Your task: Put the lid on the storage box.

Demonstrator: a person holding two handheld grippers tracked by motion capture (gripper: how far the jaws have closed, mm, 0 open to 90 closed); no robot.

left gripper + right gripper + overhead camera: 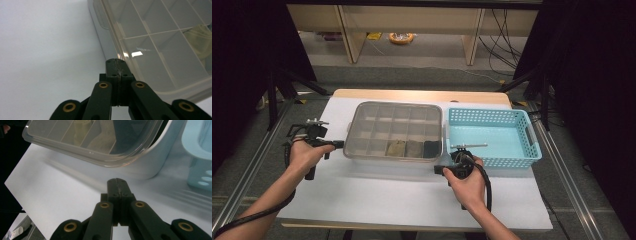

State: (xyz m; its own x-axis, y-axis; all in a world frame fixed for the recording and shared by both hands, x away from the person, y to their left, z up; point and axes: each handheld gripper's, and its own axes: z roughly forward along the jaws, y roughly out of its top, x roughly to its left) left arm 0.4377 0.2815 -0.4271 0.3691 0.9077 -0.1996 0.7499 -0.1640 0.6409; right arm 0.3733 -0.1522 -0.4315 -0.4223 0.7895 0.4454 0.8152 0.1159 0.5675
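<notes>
A clear lidded compartment box (pixel 394 131) sits mid-table on the white sheet; its front-row cells hold an olive, a brown and a black folded cloth (pixel 396 148). My left gripper (pixel 338 144) is shut, with its tip at the box's left end (pixel 117 45), jaws pressed together with nothing between them (pixel 116 65). My right gripper (pixel 440 169) is also shut and empty, low over the sheet just before the box's front right corner (pixel 130 157); its jaws meet (pixel 117 184). The olive cloth (pixel 200 42) shows through the lid.
A light blue perforated basket (pixel 492 136) stands to the right of the box, its corner (pixel 200 157) close to my right gripper. Bare white sheet (pixel 377 195) spreads in front. Black curtains and stands flank the table.
</notes>
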